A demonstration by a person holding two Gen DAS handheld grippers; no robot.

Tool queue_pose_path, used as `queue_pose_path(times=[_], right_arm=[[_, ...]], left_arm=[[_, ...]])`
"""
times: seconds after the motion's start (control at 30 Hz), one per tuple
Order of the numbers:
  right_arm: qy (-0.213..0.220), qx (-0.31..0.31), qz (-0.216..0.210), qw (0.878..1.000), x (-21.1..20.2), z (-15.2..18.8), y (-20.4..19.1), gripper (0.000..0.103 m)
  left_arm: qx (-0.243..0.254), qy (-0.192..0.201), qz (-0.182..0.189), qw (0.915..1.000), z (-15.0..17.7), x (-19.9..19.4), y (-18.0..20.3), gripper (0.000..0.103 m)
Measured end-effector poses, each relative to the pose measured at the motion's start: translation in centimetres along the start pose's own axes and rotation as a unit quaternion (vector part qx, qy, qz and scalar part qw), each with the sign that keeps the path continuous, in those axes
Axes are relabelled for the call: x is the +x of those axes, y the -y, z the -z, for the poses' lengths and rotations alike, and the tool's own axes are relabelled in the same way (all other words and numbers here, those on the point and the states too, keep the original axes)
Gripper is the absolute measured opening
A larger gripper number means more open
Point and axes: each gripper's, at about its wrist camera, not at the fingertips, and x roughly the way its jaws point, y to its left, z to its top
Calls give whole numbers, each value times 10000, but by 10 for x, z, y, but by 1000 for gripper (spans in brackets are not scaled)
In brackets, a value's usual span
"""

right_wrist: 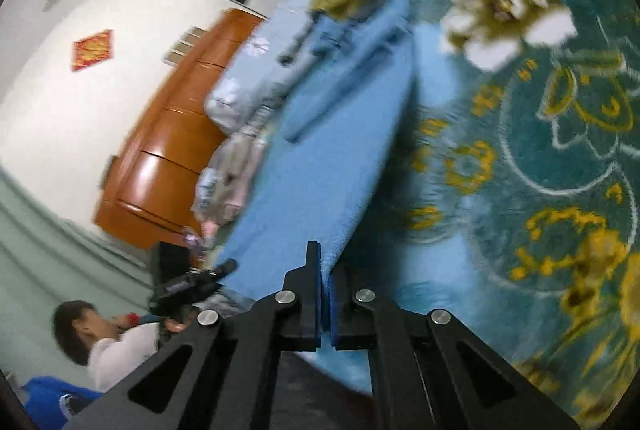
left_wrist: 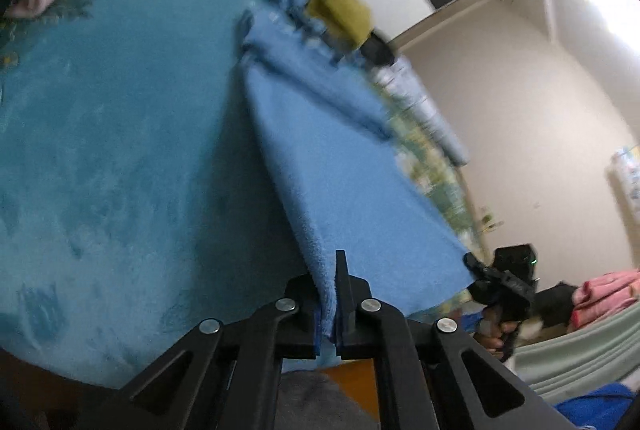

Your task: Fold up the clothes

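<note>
Both grippers pinch one blue towel (left_wrist: 340,157) with their jaws shut tight on its near edge: the left gripper (left_wrist: 335,304) on one corner and the right gripper (right_wrist: 325,304) on the other. The towel hangs stretched between them above the bed (left_wrist: 112,149), so a fold looks under way. Next, both corners should travel together to meet the far edge evenly.

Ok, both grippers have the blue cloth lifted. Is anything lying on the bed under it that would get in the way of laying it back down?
Nothing visible does. The left gripper and right gripper are each shut on the blue cloth, and the teal blanket beside it looks bare. The olive garment lies at the cloth's far end. Directly beneath the cloth is hidden.
</note>
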Motion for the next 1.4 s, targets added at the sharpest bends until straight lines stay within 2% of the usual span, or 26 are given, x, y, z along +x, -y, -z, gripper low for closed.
queue_pose_path(times=[0.13,0.3,0.47,0.6,0.83,1.0,1.03,1.07,1.13,1.17,1.2,1.3,1.4], right_arm=[[312,-420,-184,9985,-3,-34,-27,2],[678,-518,-141,9963,18,-89,-30,2],[849,-208,173,9960,45,-144,-2,2],[756,302,401,9959,79,-186,29,3],[523,595,1059,9912,133,-238,67,3],[550,1004,1228,9858,151,-255,95,3],[535,1075,1230,9851,153,-256,99,5],[522,1118,1227,9847,155,-257,102,5],[518,1154,1175,9850,156,-258,104,5],[535,1146,1113,9857,154,-259,104,5],[552,1138,1051,9864,153,-260,103,8],[714,1053,955,9873,143,-263,98,38],[821,967,1000,9869,132,-264,92,39]], left_arm=[[304,521,207,9980,-43,-11,21,4],[409,849,59,9955,-107,9,24,4],[18,785,-92,9969,-167,59,0,7],[-412,654,-282,9966,-211,102,-28,7],[-968,485,-399,9933,-249,154,-69,7],[-1121,390,-404,9921,-262,177,-81,9],[-1188,383,-374,9915,-263,180,-84,10],[-1257,386,-334,9908,-264,181,-85,17],[-1342,470,-145,9897,-265,177,-86,37],[-1373,527,-29,9891,-266,175,-86,53],[-1404,585,86,9883,-267,172,-86,61],[-1395,822,272,9864,-270,160,-82,65],[-1237,782,38,9892,-266,152,-75,65]])
